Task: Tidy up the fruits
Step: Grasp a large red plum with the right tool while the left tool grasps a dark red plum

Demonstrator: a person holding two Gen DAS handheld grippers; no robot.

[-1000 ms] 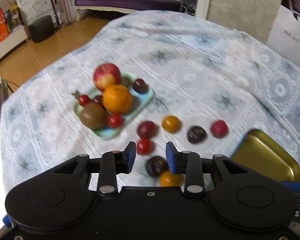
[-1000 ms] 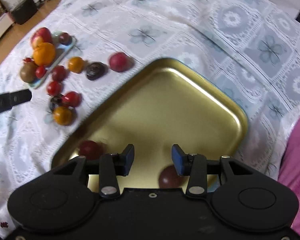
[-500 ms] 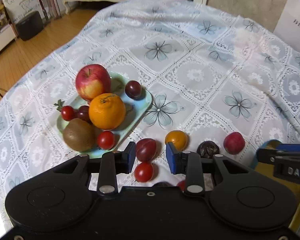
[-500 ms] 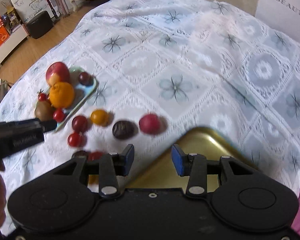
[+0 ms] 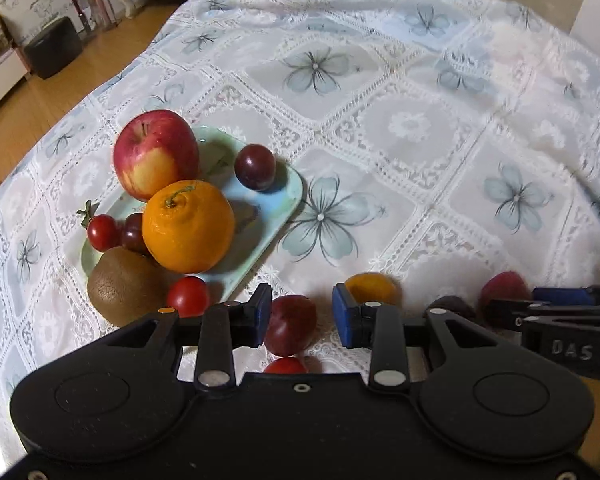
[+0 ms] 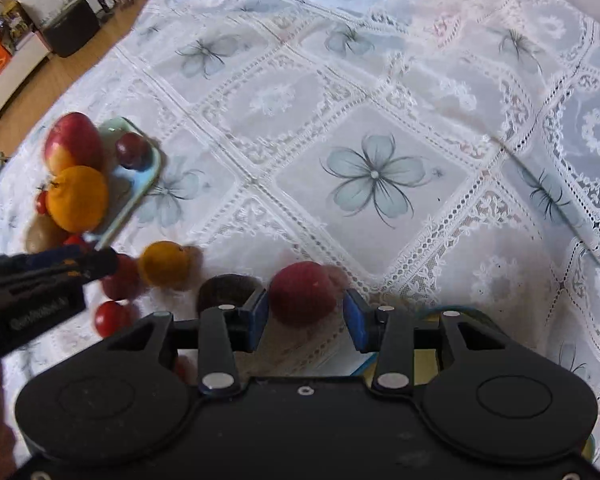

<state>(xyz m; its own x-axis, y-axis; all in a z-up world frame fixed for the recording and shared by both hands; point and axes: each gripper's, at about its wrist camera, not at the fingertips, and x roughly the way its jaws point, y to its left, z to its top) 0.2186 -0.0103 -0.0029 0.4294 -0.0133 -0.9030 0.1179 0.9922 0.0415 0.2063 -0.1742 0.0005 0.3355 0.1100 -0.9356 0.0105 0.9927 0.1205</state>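
Note:
My left gripper [image 5: 301, 317] is open, with a dark red plum [image 5: 290, 324] lying on the cloth between its blue pads. My right gripper [image 6: 306, 317] is open around a red plum [image 6: 302, 294], also on the cloth. Loose nearby lie an orange-yellow fruit [image 5: 370, 288], a dark brown fruit [image 6: 226, 289] and a red cherry tomato [image 6: 111, 318]. A mint tray [image 5: 276, 210] holds an apple [image 5: 156, 154], an orange [image 5: 188, 226], a kiwi [image 5: 124, 286], a plum and cherry tomatoes.
The gold tray [image 6: 424, 360] shows only as a sliver behind my right gripper. The flowered lace tablecloth [image 5: 412, 128] covers the table. A wooden floor and a black box [image 5: 54, 46] lie beyond the far left edge.
Both grippers have moved forward and down over the loose fruits. The left now brackets the dark red plum; the right left the gold tray and brackets the red plum.

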